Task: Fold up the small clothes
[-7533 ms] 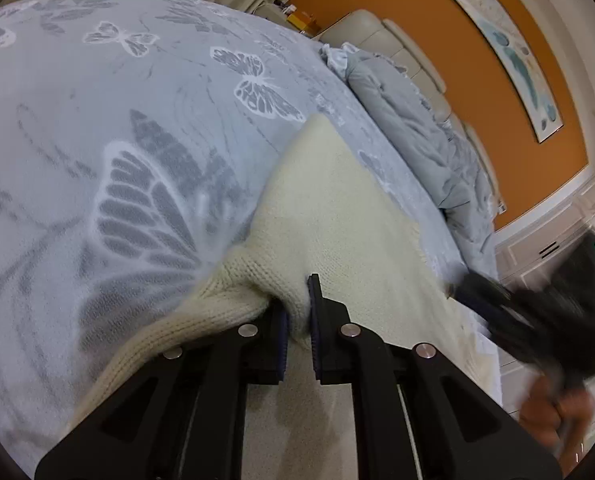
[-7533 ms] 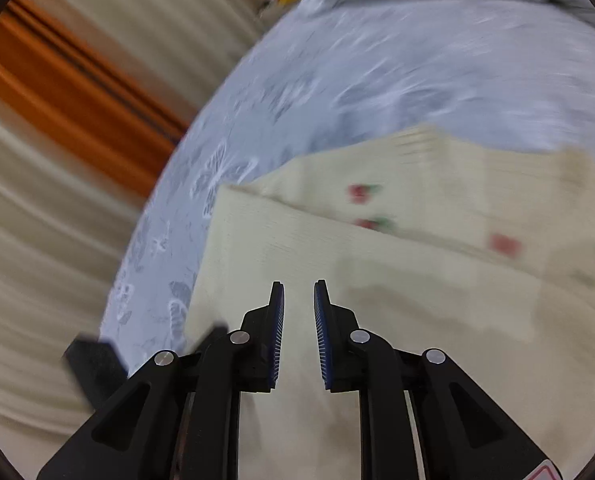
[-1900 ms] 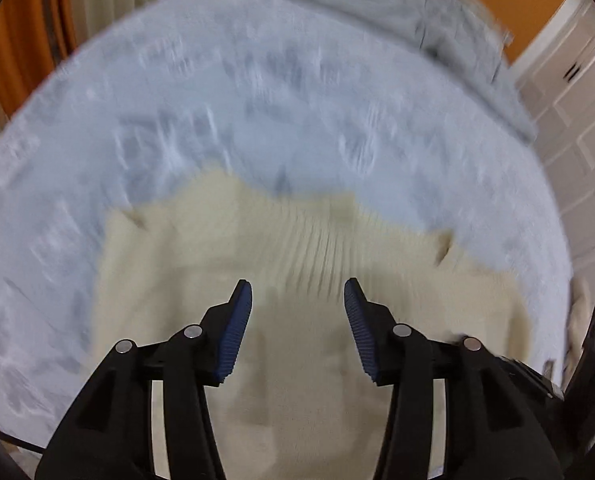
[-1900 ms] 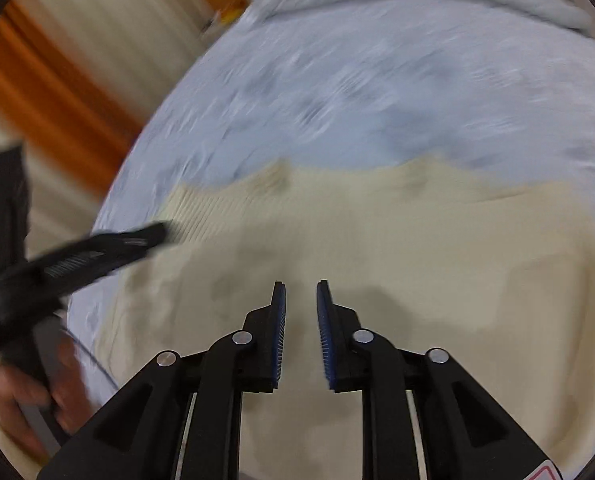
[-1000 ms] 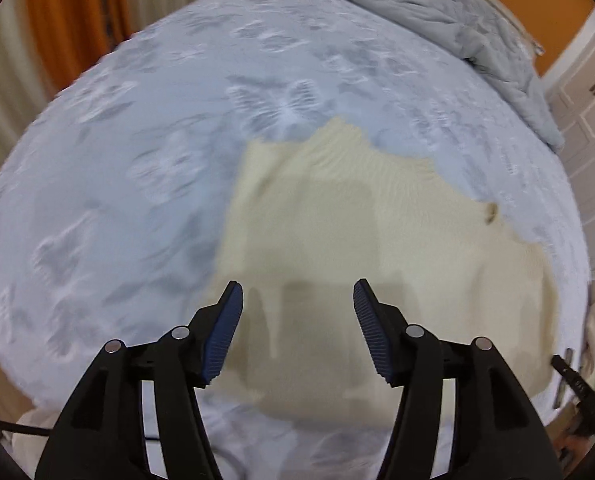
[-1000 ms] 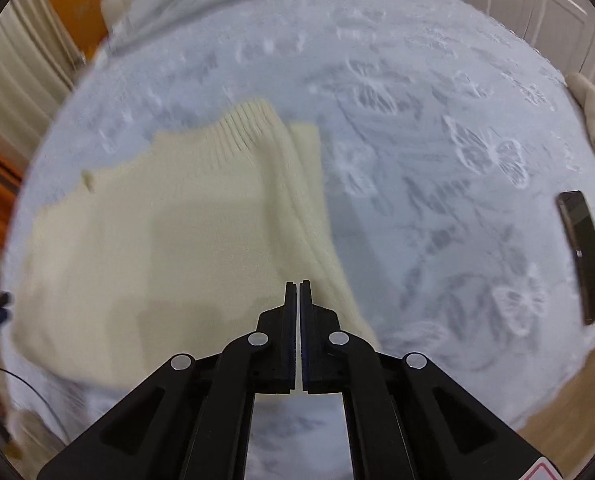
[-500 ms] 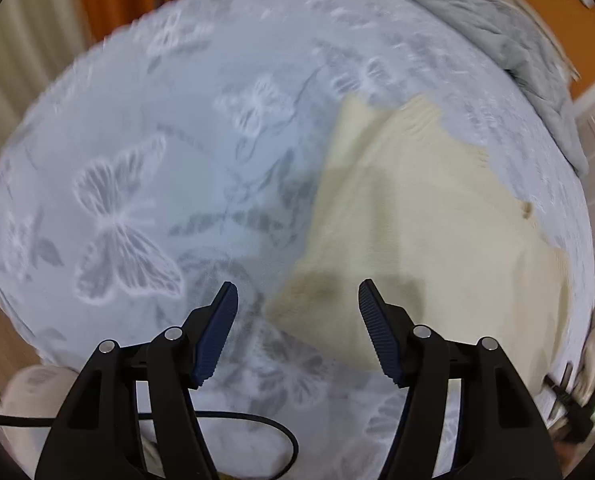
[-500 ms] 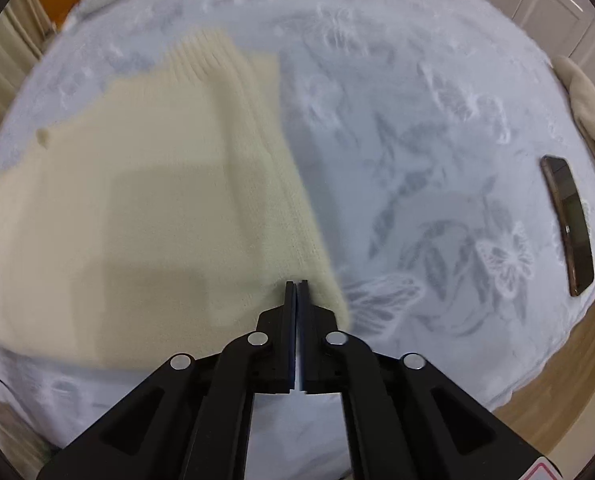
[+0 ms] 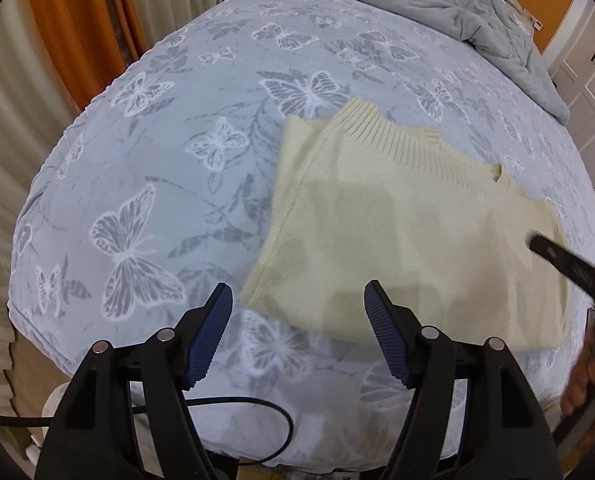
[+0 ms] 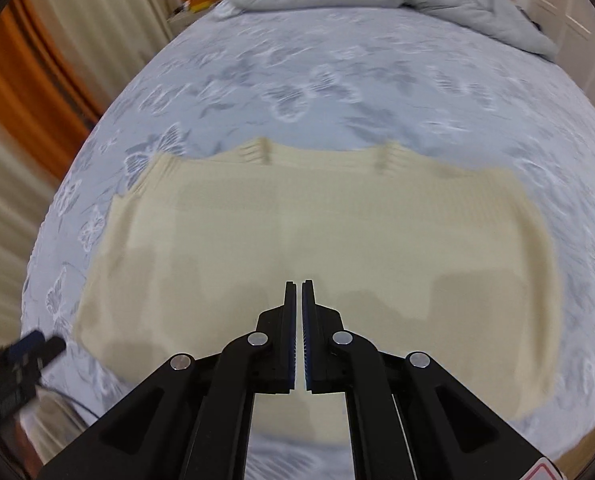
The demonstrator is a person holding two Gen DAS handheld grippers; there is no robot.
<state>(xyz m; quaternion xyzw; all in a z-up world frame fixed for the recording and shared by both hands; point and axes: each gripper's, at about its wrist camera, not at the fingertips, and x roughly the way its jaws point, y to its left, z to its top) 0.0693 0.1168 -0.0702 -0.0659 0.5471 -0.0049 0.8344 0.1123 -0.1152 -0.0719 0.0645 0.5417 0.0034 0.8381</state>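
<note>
Left tool [image 9: 297, 336] hangs spread just short of the cream sweater's [image 9: 409, 240] near corner, likely lining up a fold; right tool [image 10: 298, 332], pressed together and empty, hovers above the sweater on the bed [image 9: 169, 120].

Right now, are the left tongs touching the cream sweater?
Apart. The left wrist view shows the left tongs open above the bedspread, hovering near the sweater corner, gripping nothing.
</note>
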